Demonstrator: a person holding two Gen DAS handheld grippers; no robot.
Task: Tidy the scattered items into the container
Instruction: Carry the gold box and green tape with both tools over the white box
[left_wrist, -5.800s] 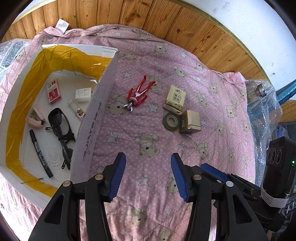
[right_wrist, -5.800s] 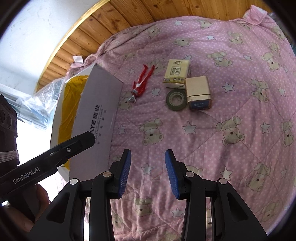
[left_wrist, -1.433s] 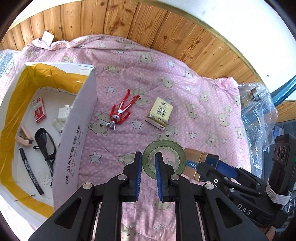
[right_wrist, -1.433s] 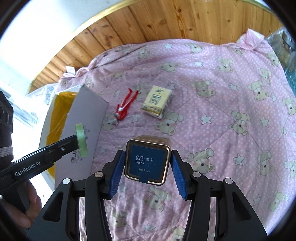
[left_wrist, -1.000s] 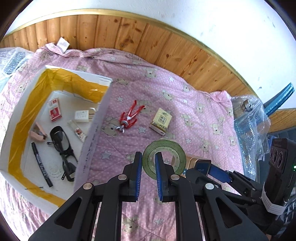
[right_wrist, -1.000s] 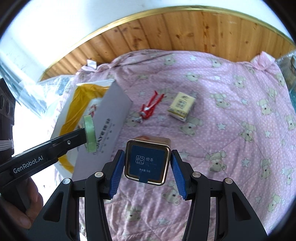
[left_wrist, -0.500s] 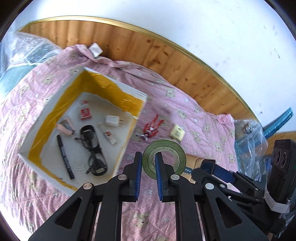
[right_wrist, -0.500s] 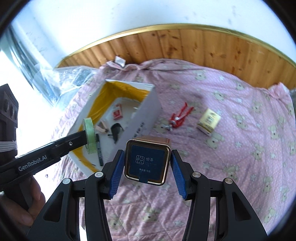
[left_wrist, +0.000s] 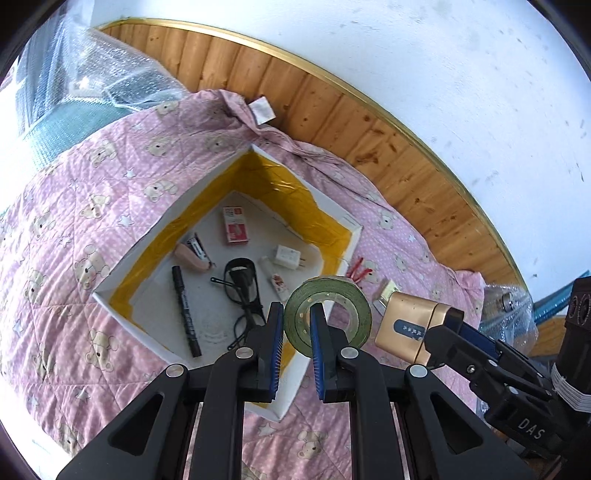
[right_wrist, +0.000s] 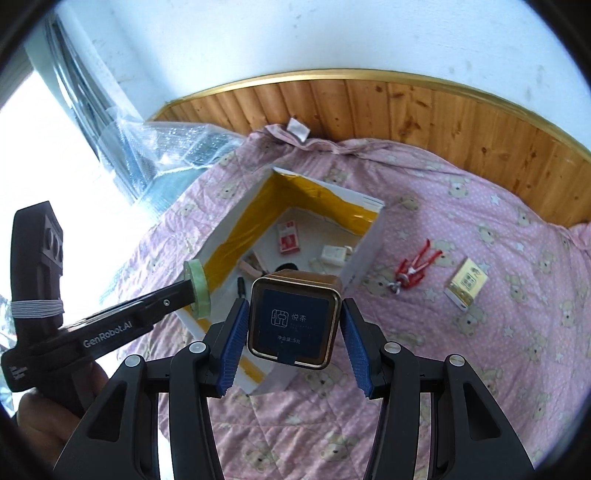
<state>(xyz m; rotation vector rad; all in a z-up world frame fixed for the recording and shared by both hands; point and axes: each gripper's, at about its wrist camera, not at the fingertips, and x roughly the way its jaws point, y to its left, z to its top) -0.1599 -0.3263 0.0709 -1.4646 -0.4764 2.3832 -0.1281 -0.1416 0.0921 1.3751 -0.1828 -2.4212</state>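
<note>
The left hand-held gripper (left_wrist: 297, 325) is seen clamped narrowly on a roll of green tape (left_wrist: 328, 316), one finger threaded through the roll's hole and the other pressed against its outer face, so the roll is held upright on edge. Just right of it, the right hand-held gripper (right_wrist: 293, 334) is closed on a gold tin (right_wrist: 294, 321) with a dark blue label, pinched by its two sides and carried clear of the bed.

Ahead of and below both hand-held grippers, a white cardboard box (left_wrist: 146, 242) with yellow tape lining its walls is shown lying open on a pink bear-print quilt (left_wrist: 74, 206). Inside it, already collected, a black marker (left_wrist: 185, 312), black glasses (left_wrist: 242, 291), a pink stapler (left_wrist: 192, 254), a small red-and-white packet (left_wrist: 235, 229) and a white charger plug (left_wrist: 287, 256) are laid loosely on the box floor, none stacked on another.

Further forward and to the right of the right hand-held gripper, outside the box, a red toy figure (right_wrist: 412, 271) and a small yellow carton (right_wrist: 466, 282) are left lying on the quilt, near each other but apart. From the right wrist view the tape roll (right_wrist: 198, 284) is seen hanging level with the box's near-left wall; whether it is directly over the opening cannot be told. A hand (right_wrist: 48, 439) is glimpsed gripping the left handle.
</note>
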